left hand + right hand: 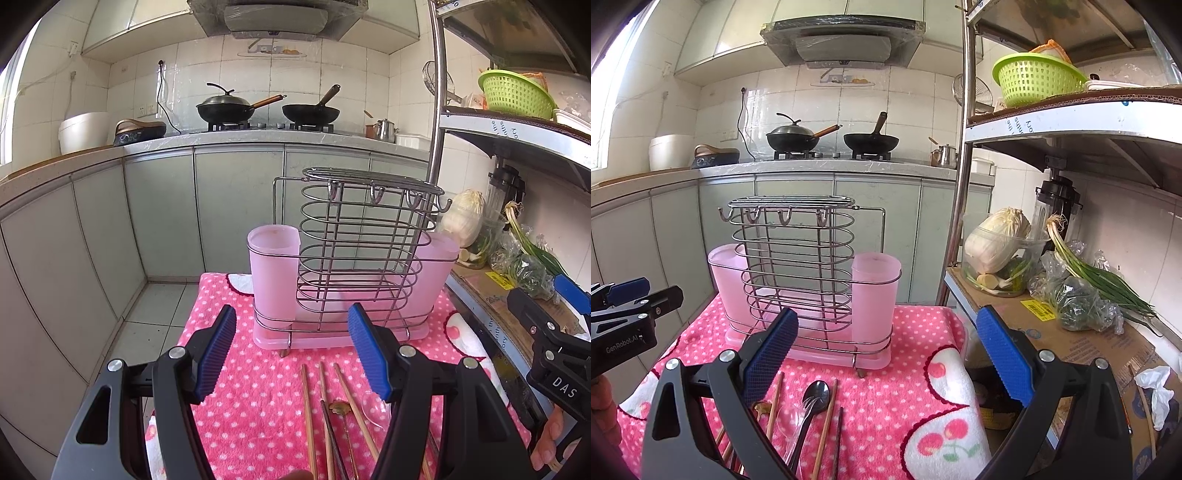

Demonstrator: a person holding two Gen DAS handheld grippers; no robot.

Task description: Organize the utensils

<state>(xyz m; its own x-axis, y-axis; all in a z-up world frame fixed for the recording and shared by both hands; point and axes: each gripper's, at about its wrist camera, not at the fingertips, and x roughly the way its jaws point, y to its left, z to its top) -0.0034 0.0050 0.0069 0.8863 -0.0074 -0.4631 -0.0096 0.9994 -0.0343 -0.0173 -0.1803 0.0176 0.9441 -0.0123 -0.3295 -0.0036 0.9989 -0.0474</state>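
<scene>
Two woks (266, 109) behind rack (354, 254); cabbage (995, 240) beside it.

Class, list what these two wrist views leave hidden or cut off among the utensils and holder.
- Chopsticks: left view, lower ends cut by the frame edge.
- Spoon: right view, handle end cut off.
- Pink cups: both views, insides not visible through frosted walls.
- Small gold utensil: left view, too small to identify.

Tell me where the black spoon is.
In the right wrist view, the black spoon lies on the pink towel among the chopsticks, in front of the utensil rack.
</scene>
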